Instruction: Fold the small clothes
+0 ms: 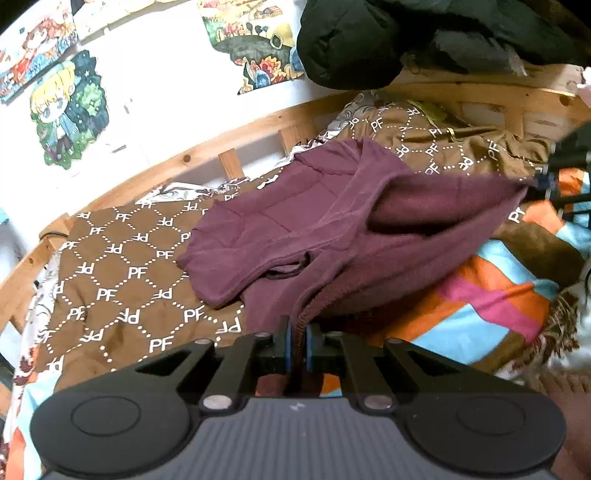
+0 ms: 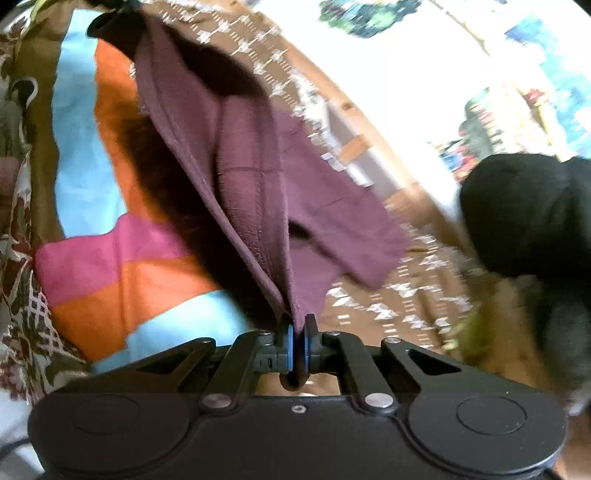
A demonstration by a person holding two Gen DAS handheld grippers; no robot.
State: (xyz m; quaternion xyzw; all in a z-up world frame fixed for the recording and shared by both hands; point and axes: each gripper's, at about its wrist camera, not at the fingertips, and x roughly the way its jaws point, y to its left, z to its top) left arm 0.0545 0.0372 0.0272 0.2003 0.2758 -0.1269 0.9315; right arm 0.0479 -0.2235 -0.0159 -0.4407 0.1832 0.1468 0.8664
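A small maroon sweatshirt [image 1: 295, 229] lies partly on the bed, its near hem lifted and stretched between both grippers. My left gripper [image 1: 298, 332] is shut on the ribbed hem corner. My right gripper [image 2: 299, 328] is shut on the opposite hem corner, and it shows at the right edge of the left wrist view [image 1: 543, 182]. In the right wrist view the sweatshirt [image 2: 258, 173] runs away from the fingers toward the left gripper [image 2: 122, 11] at top left. One sleeve [image 2: 354, 236] hangs to the right.
A brown blanket printed "PF" [image 1: 122, 273] and a striped orange, blue and pink cover [image 1: 491, 306] lie on the bed. A wooden bed rail [image 1: 207, 151] runs along the white wall with posters. A black garment pile [image 1: 406, 37] sits at the bed's far end.
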